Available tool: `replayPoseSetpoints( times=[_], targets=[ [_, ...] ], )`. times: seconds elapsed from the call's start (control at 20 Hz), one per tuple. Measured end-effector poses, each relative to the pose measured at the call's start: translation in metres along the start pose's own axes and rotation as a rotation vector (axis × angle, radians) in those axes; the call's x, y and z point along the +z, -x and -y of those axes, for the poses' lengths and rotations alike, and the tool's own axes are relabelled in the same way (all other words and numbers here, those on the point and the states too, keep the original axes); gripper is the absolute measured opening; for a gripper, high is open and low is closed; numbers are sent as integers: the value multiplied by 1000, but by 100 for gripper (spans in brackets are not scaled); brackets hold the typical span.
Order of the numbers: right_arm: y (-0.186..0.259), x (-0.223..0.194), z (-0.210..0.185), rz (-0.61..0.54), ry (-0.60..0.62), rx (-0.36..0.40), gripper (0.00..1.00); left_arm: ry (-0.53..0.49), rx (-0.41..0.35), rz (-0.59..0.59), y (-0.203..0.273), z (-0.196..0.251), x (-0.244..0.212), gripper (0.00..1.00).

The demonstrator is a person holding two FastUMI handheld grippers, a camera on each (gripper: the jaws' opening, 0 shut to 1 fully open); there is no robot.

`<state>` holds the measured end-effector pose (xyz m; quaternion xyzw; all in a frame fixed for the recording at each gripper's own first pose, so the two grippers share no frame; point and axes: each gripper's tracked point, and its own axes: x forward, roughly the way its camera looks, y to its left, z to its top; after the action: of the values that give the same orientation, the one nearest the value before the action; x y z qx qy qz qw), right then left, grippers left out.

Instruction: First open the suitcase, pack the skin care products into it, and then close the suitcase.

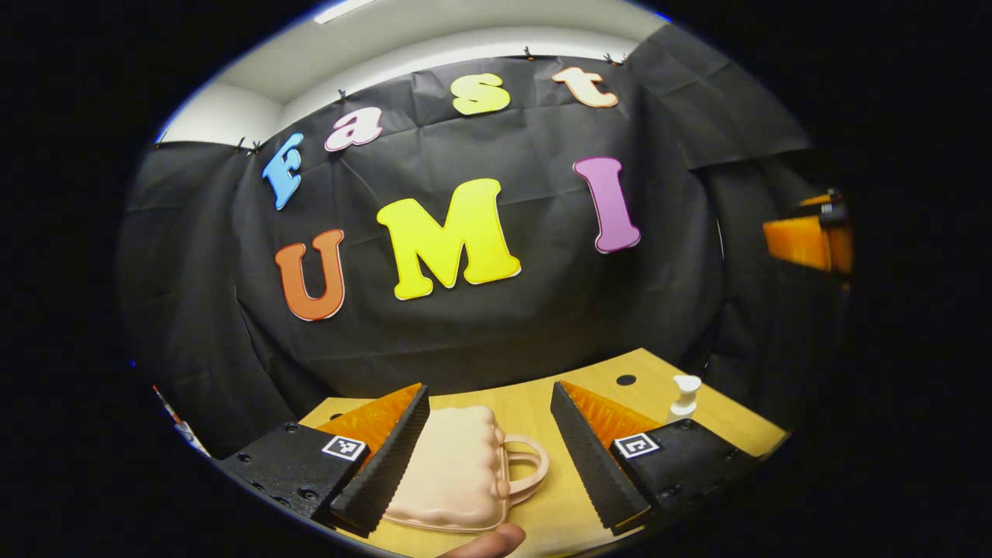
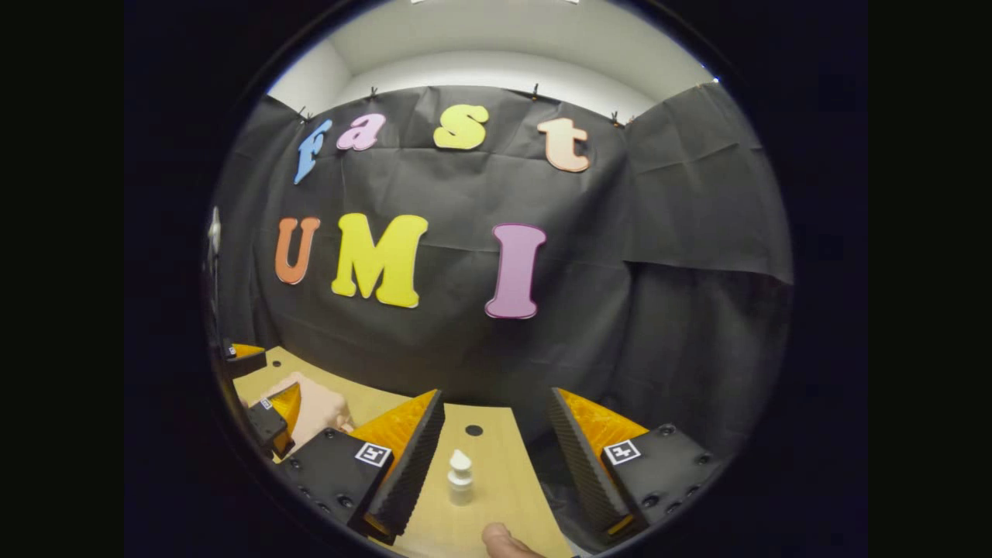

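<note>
The suitcase (image 1: 457, 469), a small pale pink case with a looped handle, lay flat and closed on the wooden surface (image 1: 542, 403), so by my reckoning the opening step had not yet been done and nothing was packed. In the left gripper view the left gripper (image 1: 488, 457) was spread wide with nothing between its fingers, and the case sat low in the frame between them, closer to the left finger, whose ribbed edge overlapped its side in the picture; whether they touched I could not tell. The handle pointed toward the right finger. A small white bottle (image 1: 685, 397) stood upright at the lower right of that view, beyond the right finger and well apart from the case. In the right gripper view the right gripper (image 2: 496, 465) was likewise spread and empty, and the same bottle (image 2: 460, 478) stood low in the centre between its fingers, touching neither, nearer the left one. The case showed at the lower left edge of that view (image 2: 314, 407) with the other gripper over it. A fingertip of the holder's hand peeked in at the bottom of each view. The next move, I judged, called for getting a finger onto the lid's edge near the handle and lifting it, perhaps with the other gripper steadying the case, since so light a case might slide.
</note>
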<state>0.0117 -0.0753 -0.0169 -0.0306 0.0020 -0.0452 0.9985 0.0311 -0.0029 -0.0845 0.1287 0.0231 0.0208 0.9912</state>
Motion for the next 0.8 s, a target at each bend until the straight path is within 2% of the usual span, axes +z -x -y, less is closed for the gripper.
replayPoseSetpoints(
  times=[0.25, 0.4, 0.45, 0.5, 0.65, 0.7, 0.8],
  targets=[
    [-8, -16, 30, -23, 2, -34, 81, -195, -27, -69, -12, 27, -62, 99],
    [-13, -24, 38, -42, -17, -27, 81, -321, -54, -120, -20, 37, -92, 99],
    [-15, -25, 38, -42, -19, -16, 81, -305, -74, -137, -19, 40, -96, 98],
    [-16, -26, 39, -39, -13, -12, 81, -237, -87, -132, -18, 41, -91, 98],
    [-22, -26, 37, -35, -6, 18, 81, 34, -98, -119, -11, 50, -69, 98],
    [-26, -28, 34, -38, -5, 28, 80, 86, -89, -120, -11, 48, -63, 98],
    [-30, -28, 27, -37, 8, 49, 81, 128, -71, -114, -11, 49, -54, 98]
  ],
)
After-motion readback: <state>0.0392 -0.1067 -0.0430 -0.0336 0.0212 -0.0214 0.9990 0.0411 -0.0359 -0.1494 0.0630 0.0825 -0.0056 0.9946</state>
